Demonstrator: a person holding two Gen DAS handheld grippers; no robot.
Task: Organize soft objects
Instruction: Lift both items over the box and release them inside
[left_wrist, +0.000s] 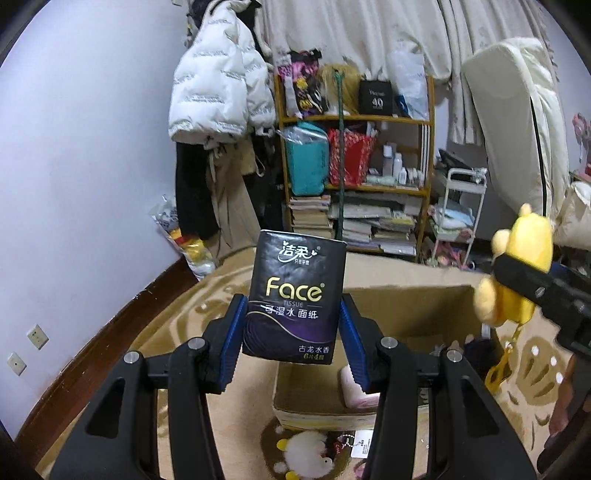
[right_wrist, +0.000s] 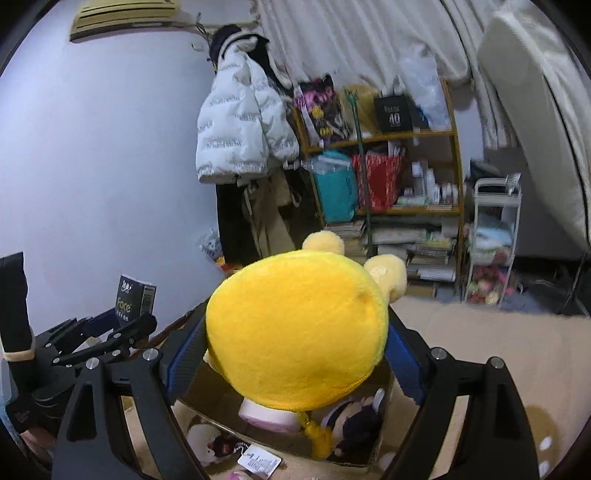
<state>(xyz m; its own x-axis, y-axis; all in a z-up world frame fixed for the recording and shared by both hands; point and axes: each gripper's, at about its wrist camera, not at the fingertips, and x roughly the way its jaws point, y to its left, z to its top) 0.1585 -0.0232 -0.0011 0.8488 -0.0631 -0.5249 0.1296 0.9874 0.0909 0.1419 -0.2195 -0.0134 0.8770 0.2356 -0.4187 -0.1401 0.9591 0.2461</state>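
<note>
My left gripper is shut on a black pack of Face tissues, held upright above the near-left corner of an open cardboard box. In the right wrist view the same tissue pack shows at the left in the left gripper. My right gripper is shut on a round yellow plush toy with pale ears, held over the cardboard box. From the left wrist view the yellow plush hangs at the right, its yellow strap dangling. A pink soft item and a dark plush lie in the box.
A white fluffy plush with a tag lies on the patterned carpet in front of the box. A cluttered wooden shelf, hanging coats, a white trolley and a leaning mattress stand along the back.
</note>
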